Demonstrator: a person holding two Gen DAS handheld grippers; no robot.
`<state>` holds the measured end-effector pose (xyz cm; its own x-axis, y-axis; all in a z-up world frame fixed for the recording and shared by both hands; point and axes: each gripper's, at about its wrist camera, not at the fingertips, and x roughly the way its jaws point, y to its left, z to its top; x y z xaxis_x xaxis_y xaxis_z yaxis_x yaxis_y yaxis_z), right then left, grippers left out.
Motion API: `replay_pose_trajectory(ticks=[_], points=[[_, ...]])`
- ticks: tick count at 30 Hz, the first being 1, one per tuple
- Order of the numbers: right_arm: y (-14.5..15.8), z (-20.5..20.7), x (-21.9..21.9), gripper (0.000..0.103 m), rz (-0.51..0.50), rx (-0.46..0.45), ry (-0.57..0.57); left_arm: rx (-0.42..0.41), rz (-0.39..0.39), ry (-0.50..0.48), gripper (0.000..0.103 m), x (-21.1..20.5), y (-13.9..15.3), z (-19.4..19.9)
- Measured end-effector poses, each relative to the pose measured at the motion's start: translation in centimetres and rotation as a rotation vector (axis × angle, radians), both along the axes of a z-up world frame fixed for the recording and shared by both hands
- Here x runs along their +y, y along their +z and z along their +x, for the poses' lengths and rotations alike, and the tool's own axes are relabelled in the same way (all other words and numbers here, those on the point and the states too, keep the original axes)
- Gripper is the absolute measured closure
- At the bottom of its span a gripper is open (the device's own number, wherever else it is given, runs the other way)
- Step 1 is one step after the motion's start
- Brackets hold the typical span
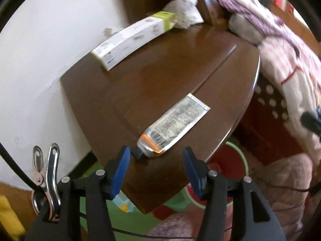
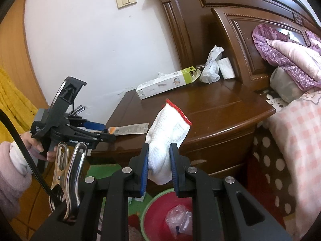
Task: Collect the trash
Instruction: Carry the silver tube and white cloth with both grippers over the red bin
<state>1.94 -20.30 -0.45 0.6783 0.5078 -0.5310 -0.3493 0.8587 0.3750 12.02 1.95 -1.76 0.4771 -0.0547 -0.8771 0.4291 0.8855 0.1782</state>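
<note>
My left tongs (image 1: 155, 168) stand apart w/ the squeezed tube (image 1: 173, 127) just ahead, flat near the counter (image 1: 164, 70) edge. Light, thin, prob slick foil; I'd pinch across the fatter cap end. Right tongs (image 2: 159, 163) clamp a soft glove (image 2: 167, 138) over the bin (image 2: 148, 206).

Left gripper (image 1: 155, 160) jaws apart; right gripper (image 2: 159, 160) jaws clamped.

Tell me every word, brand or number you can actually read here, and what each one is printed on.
"GenRobot.AI": white lettering on the side of the left gripper, partly hidden by a metal clip.
Squeezed tube: dense small print and a barcode, too blurred to read.
Long carton: small pictures and marks, too small to read.
White glove in the right gripper: no text.
</note>
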Motion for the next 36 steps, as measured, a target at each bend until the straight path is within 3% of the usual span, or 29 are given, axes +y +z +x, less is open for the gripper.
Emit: replay_pose_trajectory(ticks=[4, 11, 16, 19, 23, 30, 33, 36], points=[[-0.2, 0.1, -0.1, 0.083, 0.0, 0.009, -0.005, 0.006, 0.041, -0.068, 0.046, -1.0, -0.6, 0.9], [-0.8, 0.4, -0.5, 0.083, 0.0, 0.027, -0.018, 0.024, 0.0, -0.112, 0.046, -1.2, -0.1, 1.5], [-1.4, 0.9, -0.6, 0.083, 0.015, 0.049, -0.016, -0.005, 0.073, -0.205, 0.046, -2.7, -0.2, 1.1], [-1.5, 1.1, -0.4, 0.083, 0.016, 0.052, -0.015, 0.019, 0.1, -0.26, 0.045, -3.7, -0.7, 1.5], [-1.5, 1.1, -0.4, 0.083, 0.012, 0.053, -0.013, 0.052, 0.065, -0.267, 0.045, -3.6, -0.6, 2.5], [-1.6, 1.1, -0.3, 0.083, 0.012, 0.058, -0.01, 0.187, -0.089, -0.196, 0.045, -2.1, -0.9, 4.6], [-1.8, 1.1, -0.1, 0.083, 0.014, 0.062, -0.005, 0.18, -0.086, -0.212, 0.046, -2.4, -0.8, 4.0], [-2.0, 1.1, 0.1, 0.083, 0.014, 0.064, -0.002, 0.182, -0.092, -0.202, 0.055, -2.6, -0.7, 3.6]])
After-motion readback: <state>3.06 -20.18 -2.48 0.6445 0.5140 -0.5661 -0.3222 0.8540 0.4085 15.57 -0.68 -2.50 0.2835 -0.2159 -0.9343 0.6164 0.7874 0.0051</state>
